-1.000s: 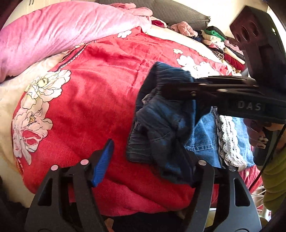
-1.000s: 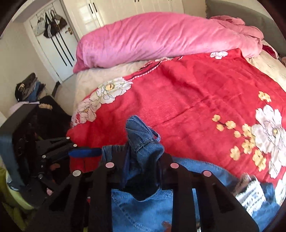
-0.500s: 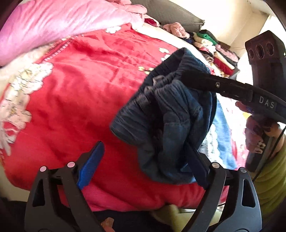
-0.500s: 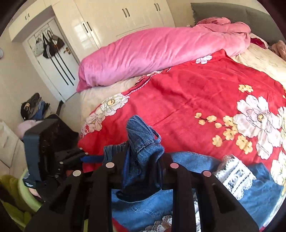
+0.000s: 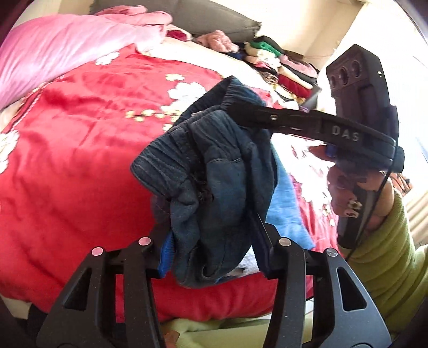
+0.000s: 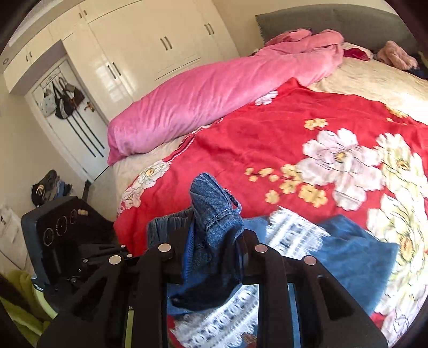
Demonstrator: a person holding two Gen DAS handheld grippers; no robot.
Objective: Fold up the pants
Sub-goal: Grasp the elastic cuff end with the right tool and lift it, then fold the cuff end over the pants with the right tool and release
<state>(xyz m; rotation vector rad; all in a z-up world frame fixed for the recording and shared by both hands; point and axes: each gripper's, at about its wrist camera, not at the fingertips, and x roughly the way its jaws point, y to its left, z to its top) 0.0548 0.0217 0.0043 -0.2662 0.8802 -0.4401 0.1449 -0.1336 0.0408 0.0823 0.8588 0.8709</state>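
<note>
Seen from your left wrist, your left hand-held gripper (image 5: 211,254) has just been closing, and its blue-padded black jaws now pinch a bunched fold of the dark blue denim pants (image 5: 214,174), which hang raised over the red floral bedspread (image 5: 80,160). Your right hand-held gripper (image 5: 232,107) reaches in from the right edge, its black jaw lettered "DAS" clamped on the upper end of the same bundle, with your hand (image 5: 355,192) in a green ribbed sleeve (image 5: 388,254) wrapped round its grip. A lighter blue stretch of the pants trails down behind the bundle toward the bedspread. A rolled pink quilt (image 5: 67,53) lies along the far side of the bed, and a stack of folded clothes (image 5: 281,67) sits near the grey headboard (image 5: 214,18).

Seen from your right wrist, the right hand-held gripper (image 6: 214,254) is pressed together on a ridge of the denim pants (image 6: 214,211), which stands up between the jaws. The rest of the garment, light blue with a white lace panel (image 6: 291,233), spreads to the right on the bedspread. Your left hand-held gripper (image 6: 133,254) shows at lower left, next to the bundle. Cream wardrobe doors (image 6: 149,48) line the back wall.
</note>
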